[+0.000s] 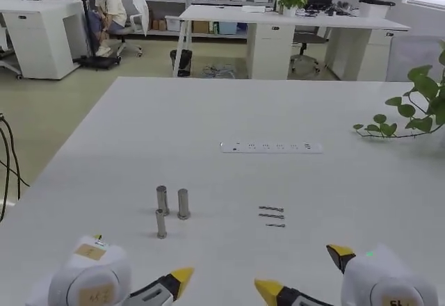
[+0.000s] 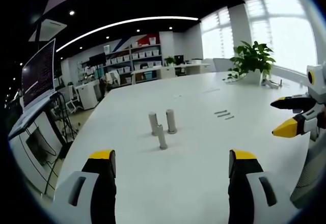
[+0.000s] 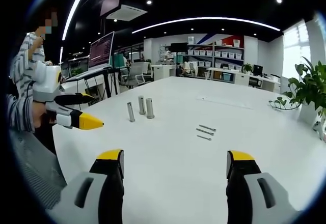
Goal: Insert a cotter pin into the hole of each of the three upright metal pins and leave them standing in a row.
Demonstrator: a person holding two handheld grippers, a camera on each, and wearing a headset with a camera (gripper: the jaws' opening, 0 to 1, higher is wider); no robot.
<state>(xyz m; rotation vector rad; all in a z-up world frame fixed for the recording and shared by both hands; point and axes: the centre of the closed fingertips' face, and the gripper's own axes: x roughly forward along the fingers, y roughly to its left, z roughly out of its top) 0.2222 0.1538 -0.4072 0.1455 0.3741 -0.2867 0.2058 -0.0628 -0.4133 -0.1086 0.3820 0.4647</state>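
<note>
Standing upright on the white worktop [image 1: 292, 111], the three metal pins [image 1: 183, 204] formed a tight cluster and not a row. In the head view, two pins stood side by side at the back. The third, which looked shorter, stood just in front of the left one. None of the pins appeared to touch another.

The three cotter pins [image 1: 271, 216] lay flat on the worktop to the right of the metal pins and well apart from them. They lay parallel, one behind the other, with narrow gaps between them. Every cotter pin was loose on the surface, so the insertion step was not yet done for any metal pin.

The left claw [image 2: 172, 156] was held above the near edge of the worktop, on the metal-pin side. Its two yellow-tipped jaws were spread wide, with only bare worktop between them. The right claw [image 3: 174, 156] was held at the near edge on the cotter-pin side. Its jaws were likewise spread wide and held no object. Neither claw touched a pin. Each gripper view showed the other claw at its side edge, also with its jaws apart.

Beyond the pins, a white power strip [image 1: 271, 147] lay flat across the middle of the worktop. A leafy green plant [image 2: 249, 57] stood at the far right edge.
</note>
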